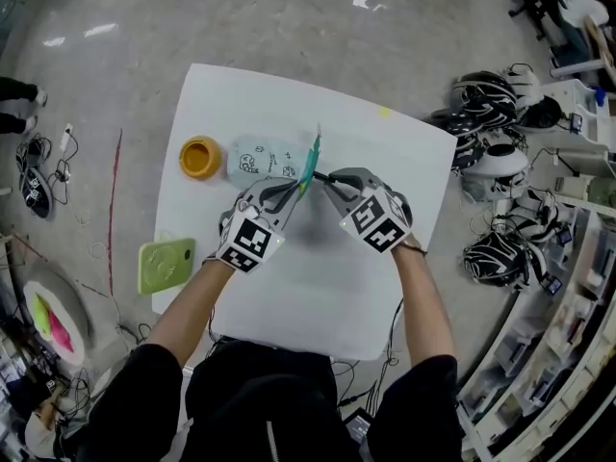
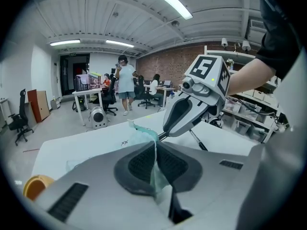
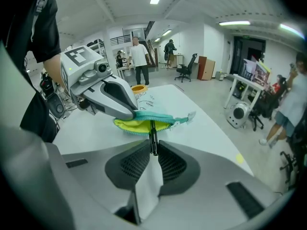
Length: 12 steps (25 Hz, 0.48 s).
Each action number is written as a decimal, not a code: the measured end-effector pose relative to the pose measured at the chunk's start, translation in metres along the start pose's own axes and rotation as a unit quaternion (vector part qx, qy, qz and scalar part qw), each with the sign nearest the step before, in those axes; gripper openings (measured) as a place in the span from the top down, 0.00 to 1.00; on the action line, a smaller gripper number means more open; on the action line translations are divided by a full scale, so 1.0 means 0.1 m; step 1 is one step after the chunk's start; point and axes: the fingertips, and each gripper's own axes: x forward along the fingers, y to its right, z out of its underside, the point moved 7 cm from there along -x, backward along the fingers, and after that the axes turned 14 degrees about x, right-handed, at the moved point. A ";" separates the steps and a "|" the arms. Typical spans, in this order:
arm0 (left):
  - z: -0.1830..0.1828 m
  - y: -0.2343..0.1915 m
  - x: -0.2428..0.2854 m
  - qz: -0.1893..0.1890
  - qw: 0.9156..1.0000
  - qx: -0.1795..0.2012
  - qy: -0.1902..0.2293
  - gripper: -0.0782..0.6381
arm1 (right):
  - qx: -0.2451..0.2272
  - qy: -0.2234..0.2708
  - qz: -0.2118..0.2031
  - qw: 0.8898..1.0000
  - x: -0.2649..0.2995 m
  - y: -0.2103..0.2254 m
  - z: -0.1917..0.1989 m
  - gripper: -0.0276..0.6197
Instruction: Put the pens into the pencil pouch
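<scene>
My left claw is clamped narrow on the pencil pouch. It pinches a fold of the pale fabric near the zipper and holds that edge up off the white surface. The teal zipper gapes, and the yellow lining shows inside. My right claw grips a thin black pen, pads nearly together on the barrel. The pen points ahead with its far end right at the pouch's open mouth. Both claws sit close together over the middle of the surface. The pouch's other end lies flat, just beside an orange cup on the left.
</scene>
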 end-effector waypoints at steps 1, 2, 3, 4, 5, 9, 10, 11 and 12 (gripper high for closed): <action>0.01 0.00 0.00 0.002 1.000 0.001 0.000 0.85 | 0.002 0.004 0.000 1.000 0.01 0.00 -0.02 0.86; 0.02 0.00 0.00 0.005 1.000 0.001 -0.001 0.85 | 0.007 0.009 -0.001 1.000 0.03 0.00 -0.03 0.86; 0.04 0.00 0.01 0.007 1.000 0.002 -0.001 0.85 | 0.013 0.013 -0.003 1.000 0.04 0.01 -0.05 0.86; 0.05 0.00 0.01 0.009 1.000 0.002 -0.001 0.85 | 0.020 0.016 -0.005 1.000 0.05 0.01 -0.06 0.86; 0.06 0.00 0.01 0.009 1.000 0.003 -0.002 0.85 | 0.025 0.017 -0.006 1.000 0.06 0.02 -0.08 0.86; 0.07 0.01 -0.01 0.013 1.000 0.001 -0.001 0.85 | 0.041 0.026 -0.010 0.999 0.10 0.00 -0.13 0.86; 0.06 0.01 -0.03 0.015 1.000 0.000 0.002 0.85 | 0.047 0.032 -0.012 0.998 0.12 -0.01 -0.14 0.86; 0.05 0.01 -0.04 0.018 1.000 -0.001 0.005 0.85 | 0.054 0.039 -0.015 0.998 0.13 -0.02 -0.15 0.86; 0.03 0.02 -0.05 0.021 1.000 0.000 0.009 0.85 | 0.061 0.045 -0.017 0.997 0.14 -0.03 -0.16 0.86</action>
